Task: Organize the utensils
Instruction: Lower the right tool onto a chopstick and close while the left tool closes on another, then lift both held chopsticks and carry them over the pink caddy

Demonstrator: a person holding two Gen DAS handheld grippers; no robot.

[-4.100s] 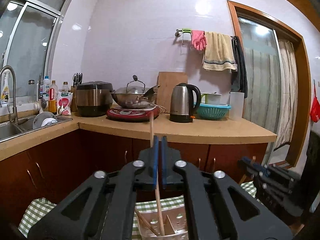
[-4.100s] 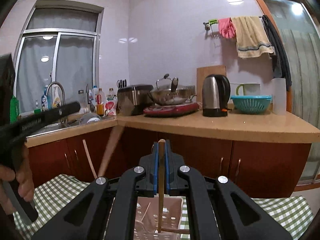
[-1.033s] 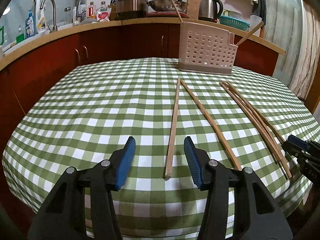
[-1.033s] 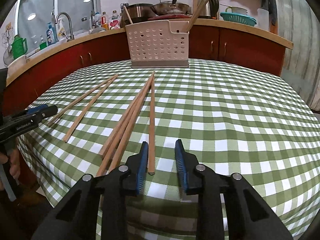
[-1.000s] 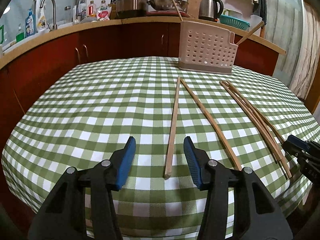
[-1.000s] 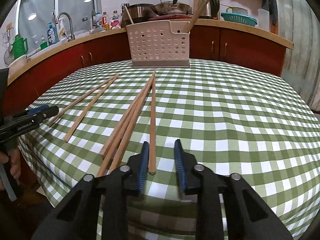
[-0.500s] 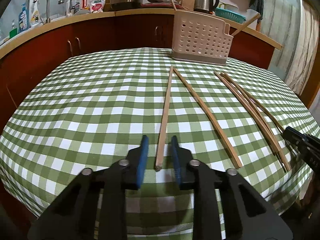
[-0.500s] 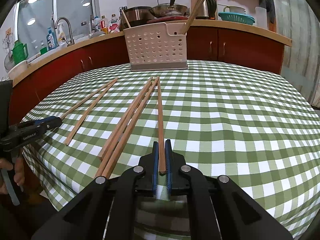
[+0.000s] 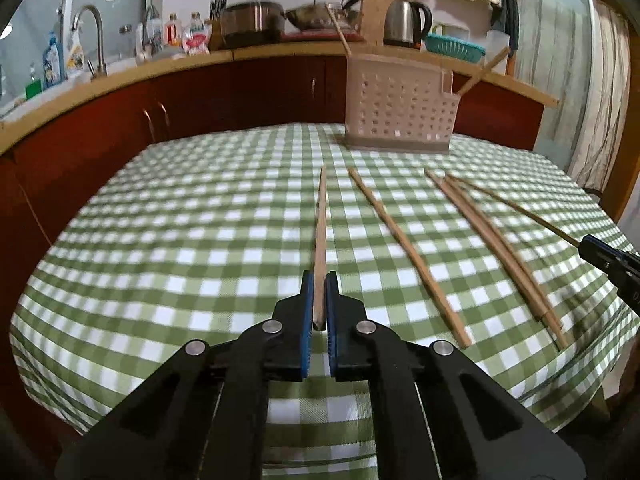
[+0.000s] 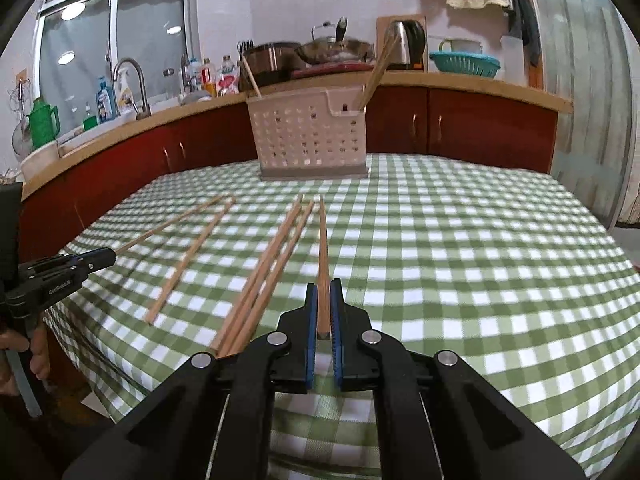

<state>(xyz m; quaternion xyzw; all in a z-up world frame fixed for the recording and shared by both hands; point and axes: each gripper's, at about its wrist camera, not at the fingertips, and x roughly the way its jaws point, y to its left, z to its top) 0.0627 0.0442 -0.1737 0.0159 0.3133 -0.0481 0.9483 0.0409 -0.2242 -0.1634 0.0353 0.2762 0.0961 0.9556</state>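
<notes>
Wooden chopsticks lie on a green checked tablecloth (image 9: 180,248). My left gripper (image 9: 319,280) is shut on the near end of one chopstick (image 9: 321,232), which points toward a perforated white utensil basket (image 9: 400,116) at the table's far side. My right gripper (image 10: 324,288) is shut on the near end of another chopstick (image 10: 322,248), also pointing at the basket (image 10: 308,140). The basket holds a few chopsticks (image 10: 376,72) standing at a slant. Loose chopsticks remain on the cloth: one (image 9: 404,248) right of my left gripper and a bundle (image 10: 272,256) left of my right gripper.
The right gripper shows at the right edge of the left wrist view (image 9: 612,264); the left gripper shows at the left edge of the right wrist view (image 10: 60,272). Behind the table run red cabinets and a counter (image 10: 460,80) with kettle, wok and sink.
Both grippers have closed on a chopstick end each: the right within the last second, the left in the last half second. Both chopsticks now look slightly lifted at the near end.
</notes>
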